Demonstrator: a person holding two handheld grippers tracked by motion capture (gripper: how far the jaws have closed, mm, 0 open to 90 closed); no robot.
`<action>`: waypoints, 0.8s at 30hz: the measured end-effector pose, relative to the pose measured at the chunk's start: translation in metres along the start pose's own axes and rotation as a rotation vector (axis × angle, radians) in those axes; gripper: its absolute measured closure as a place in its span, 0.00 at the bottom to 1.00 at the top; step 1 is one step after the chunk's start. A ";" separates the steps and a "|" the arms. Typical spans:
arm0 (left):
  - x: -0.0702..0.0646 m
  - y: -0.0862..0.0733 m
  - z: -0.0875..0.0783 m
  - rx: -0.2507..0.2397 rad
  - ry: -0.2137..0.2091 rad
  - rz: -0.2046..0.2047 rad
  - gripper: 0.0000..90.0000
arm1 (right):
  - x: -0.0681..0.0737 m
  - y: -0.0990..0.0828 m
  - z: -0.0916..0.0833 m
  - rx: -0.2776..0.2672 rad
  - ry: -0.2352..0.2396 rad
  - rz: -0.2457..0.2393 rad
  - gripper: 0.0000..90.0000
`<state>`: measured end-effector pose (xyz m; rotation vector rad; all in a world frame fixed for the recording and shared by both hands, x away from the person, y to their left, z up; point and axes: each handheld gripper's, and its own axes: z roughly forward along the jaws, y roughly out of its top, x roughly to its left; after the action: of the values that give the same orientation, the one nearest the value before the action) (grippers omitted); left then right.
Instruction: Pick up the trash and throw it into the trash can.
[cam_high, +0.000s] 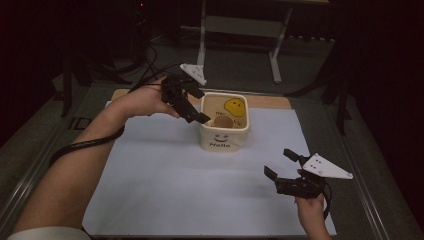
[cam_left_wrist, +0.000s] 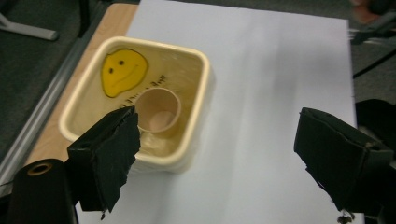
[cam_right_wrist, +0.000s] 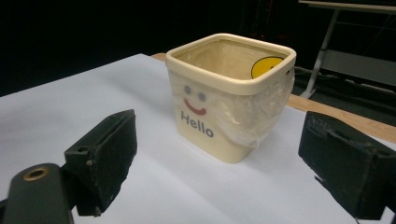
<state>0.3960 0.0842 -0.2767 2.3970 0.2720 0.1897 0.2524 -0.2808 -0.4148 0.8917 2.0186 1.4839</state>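
Note:
A cream square bin (cam_high: 226, 141) printed with "Hello" and a smiley, lined with clear plastic, stands at the back middle of the white sheet (cam_high: 165, 175). A tan paper cup (cam_high: 223, 121) lies inside it, its mouth facing up in the left gripper view (cam_left_wrist: 159, 109), beside a yellow smiley on the bin's inner wall (cam_left_wrist: 123, 70). My left gripper (cam_high: 200, 106) hovers at the bin's left rim (cam_left_wrist: 201, 60), jaws open and empty. My right gripper (cam_high: 279, 162) rests low at the front right, open, pointing at the bin (cam_right_wrist: 224, 81) from a distance.
The sheet covers a wooden tabletop (cam_high: 270, 101) whose far edge shows behind the bin. A metal stand (cam_high: 240, 25) is on the floor beyond the table. Cables (cam_high: 80, 145) trail from the left gripper off the table's left side.

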 end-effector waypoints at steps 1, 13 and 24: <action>-0.002 -0.003 -0.002 -0.008 -0.004 -0.004 0.17 | 0.000 0.000 0.000 0.001 0.001 0.001 0.13; -0.022 -0.043 -0.023 -0.044 -0.010 -0.055 0.14 | 0.002 0.001 0.002 0.007 0.007 -0.005 0.13; -0.042 -0.072 -0.022 -0.039 -0.042 -0.079 0.03 | 0.003 0.001 0.003 0.009 0.010 -0.003 0.13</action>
<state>0.3401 0.1400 -0.3116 2.3445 0.3397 0.1071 0.2523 -0.2764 -0.4148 0.8863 2.0343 1.4811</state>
